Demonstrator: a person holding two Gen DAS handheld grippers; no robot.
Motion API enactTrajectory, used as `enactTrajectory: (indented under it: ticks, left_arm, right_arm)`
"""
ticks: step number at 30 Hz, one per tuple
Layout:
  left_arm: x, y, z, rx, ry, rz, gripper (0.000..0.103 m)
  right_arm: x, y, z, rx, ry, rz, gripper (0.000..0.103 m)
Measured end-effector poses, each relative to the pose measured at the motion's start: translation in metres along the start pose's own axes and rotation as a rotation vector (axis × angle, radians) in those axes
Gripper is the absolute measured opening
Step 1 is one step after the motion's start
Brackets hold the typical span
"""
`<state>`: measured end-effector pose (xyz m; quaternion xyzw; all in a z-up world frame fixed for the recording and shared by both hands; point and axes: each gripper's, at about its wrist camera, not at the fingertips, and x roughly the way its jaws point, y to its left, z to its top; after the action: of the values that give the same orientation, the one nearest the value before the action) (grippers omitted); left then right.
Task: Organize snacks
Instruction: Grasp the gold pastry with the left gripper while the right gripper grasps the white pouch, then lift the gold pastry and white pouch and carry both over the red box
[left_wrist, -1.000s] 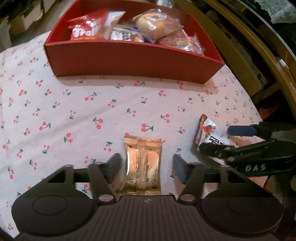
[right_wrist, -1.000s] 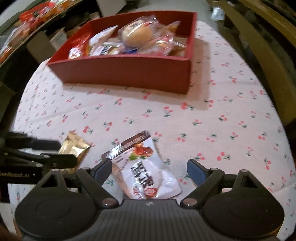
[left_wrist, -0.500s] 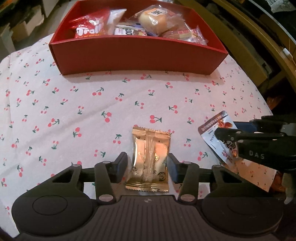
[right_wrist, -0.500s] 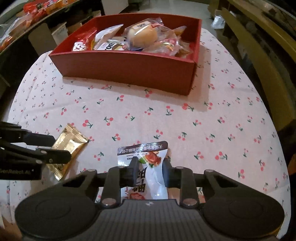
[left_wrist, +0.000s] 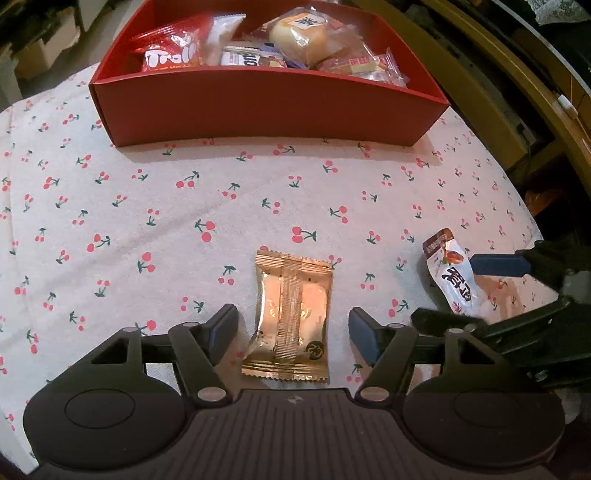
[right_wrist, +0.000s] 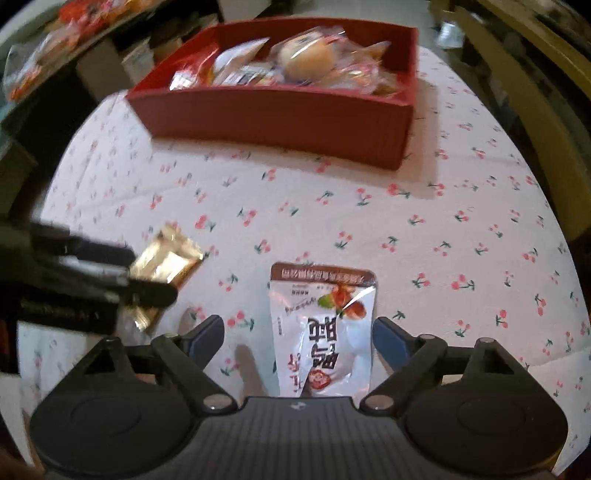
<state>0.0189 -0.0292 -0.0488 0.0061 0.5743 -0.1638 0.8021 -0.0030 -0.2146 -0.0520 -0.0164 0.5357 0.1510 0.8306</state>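
A gold snack packet (left_wrist: 291, 314) lies on the cherry-print tablecloth between the fingers of my open left gripper (left_wrist: 293, 330), which do not touch it. A white snack pouch with a brown top band (right_wrist: 323, 328) lies flat between the fingers of my open right gripper (right_wrist: 299, 338). The pouch also shows at the right of the left wrist view (left_wrist: 452, 273), the gold packet at the left of the right wrist view (right_wrist: 166, 260). A red box (left_wrist: 266, 99) holding several wrapped snacks stands at the far side of the table.
The cherry-print tablecloth (left_wrist: 184, 192) covers the table between the grippers and the box. Curved wooden furniture (left_wrist: 517, 74) stands past the table's right edge. Shelves with more packets (right_wrist: 48, 48) stand at the far left.
Both grippers were closed on their packets half a second ago and have opened. The gold packet and the white pouch now lie loose on the cloth between the fingers.
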Motion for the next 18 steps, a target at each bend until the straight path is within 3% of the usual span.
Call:
enactTrajectory:
  ticks: [3, 4, 10, 14, 18]
  left_arm:
    - [0.001, -0.001, 0.0, 0.009, 0.002, 0.005, 0.075]
    - [0.001, -0.002, 0.0, 0.012, 0.0, 0.005, 0.075]
    - [0.002, -0.004, 0.0, 0.022, -0.001, 0.005, 0.068]
    - [0.001, -0.007, 0.0, 0.032, -0.006, 0.0, 0.048]
    - [0.002, -0.007, 0.0, 0.037, -0.008, 0.003, 0.048]
  right_arm:
    - [0.007, 0.0, 0.0, -0.031, 0.011, -0.08, 0.083]
    - [0.005, -0.003, 0.002, -0.016, 0.002, -0.08, 0.068]
    - [-0.003, -0.01, -0.006, 0.049, -0.034, -0.057, 0.063]
    - [-0.007, -0.007, -0.007, 0.061, -0.053, -0.067, 0.062]
    - [-0.016, -0.008, -0.005, 0.082, -0.091, -0.067, 0.062]
